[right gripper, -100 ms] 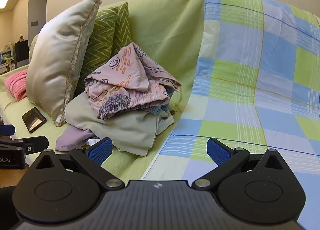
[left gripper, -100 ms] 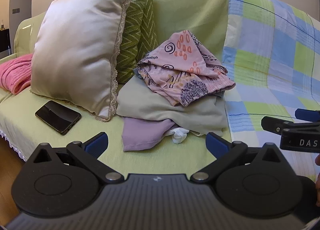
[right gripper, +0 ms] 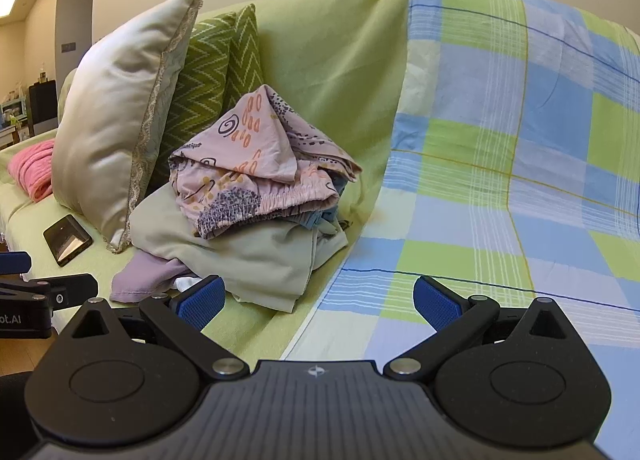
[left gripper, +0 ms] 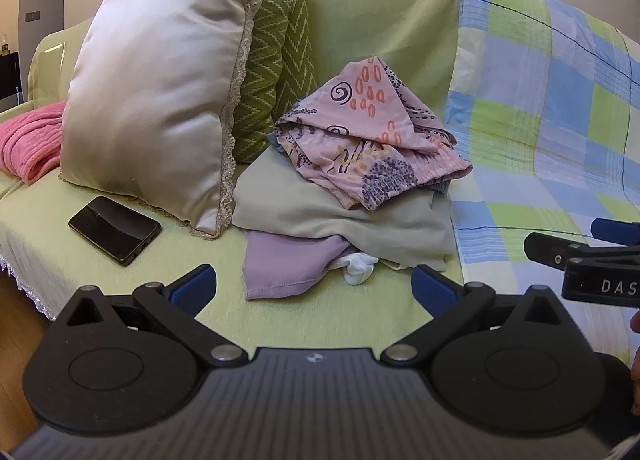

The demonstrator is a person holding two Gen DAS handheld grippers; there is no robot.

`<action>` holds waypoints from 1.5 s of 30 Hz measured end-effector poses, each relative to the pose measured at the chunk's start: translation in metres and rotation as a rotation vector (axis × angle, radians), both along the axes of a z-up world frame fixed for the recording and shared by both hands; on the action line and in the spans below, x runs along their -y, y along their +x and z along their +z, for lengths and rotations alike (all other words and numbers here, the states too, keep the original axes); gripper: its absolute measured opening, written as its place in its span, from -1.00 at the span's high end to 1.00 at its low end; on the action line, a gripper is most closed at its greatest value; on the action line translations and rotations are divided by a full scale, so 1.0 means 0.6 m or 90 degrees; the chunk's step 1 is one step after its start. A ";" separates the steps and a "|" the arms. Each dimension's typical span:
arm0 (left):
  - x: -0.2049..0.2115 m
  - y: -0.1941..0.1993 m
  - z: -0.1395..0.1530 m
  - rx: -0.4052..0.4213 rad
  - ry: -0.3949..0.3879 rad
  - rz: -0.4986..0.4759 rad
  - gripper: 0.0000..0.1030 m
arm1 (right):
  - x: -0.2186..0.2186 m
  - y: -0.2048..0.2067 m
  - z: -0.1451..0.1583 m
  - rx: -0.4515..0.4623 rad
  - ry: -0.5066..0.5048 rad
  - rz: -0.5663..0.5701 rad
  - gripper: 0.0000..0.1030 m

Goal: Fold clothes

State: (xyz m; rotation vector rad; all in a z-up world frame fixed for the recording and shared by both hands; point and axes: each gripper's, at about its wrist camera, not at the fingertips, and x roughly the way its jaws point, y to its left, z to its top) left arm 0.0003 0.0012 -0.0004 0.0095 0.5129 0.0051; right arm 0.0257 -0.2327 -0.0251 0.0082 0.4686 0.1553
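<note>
Pink blanket: fuzzy, bunched at the far left of the sofa.
Phone: flat, glossy black slab on the green seat cover, just in front of the cream cushion.
Cushions: the cream one is satiny with a lace edge, standing upright; a green zigzag cushion leans behind it.
Left gripper: blue ribbed pads spread wide, nothing between them; it hangs just short of the pile, facing it.
Clothes pile: on the seat ahead of the left gripper and ahead-left of the right one, apart from both.
Pile layers: a lilac garment and a white scrap at the bottom, a smooth grey-green garment over them, a crumpled pink patterned garment with a gathered waistband on top.
Right gripper: pads likewise wide apart and empty, over the edge of the checked sheet.
Checked sheet: thin woven cloth in blue, green and white squares, draped over the sofa's right part.
</note>
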 end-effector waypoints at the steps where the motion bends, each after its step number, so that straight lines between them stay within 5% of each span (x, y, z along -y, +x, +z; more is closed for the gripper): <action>1: -0.001 0.000 0.000 -0.001 -0.001 0.001 -0.99 | 0.000 0.001 -0.001 0.000 -0.001 0.000 -1.00; 45: -0.009 0.010 -0.006 -0.031 -0.024 0.005 -0.99 | 0.006 0.019 -0.010 -0.049 -0.001 -0.002 -1.00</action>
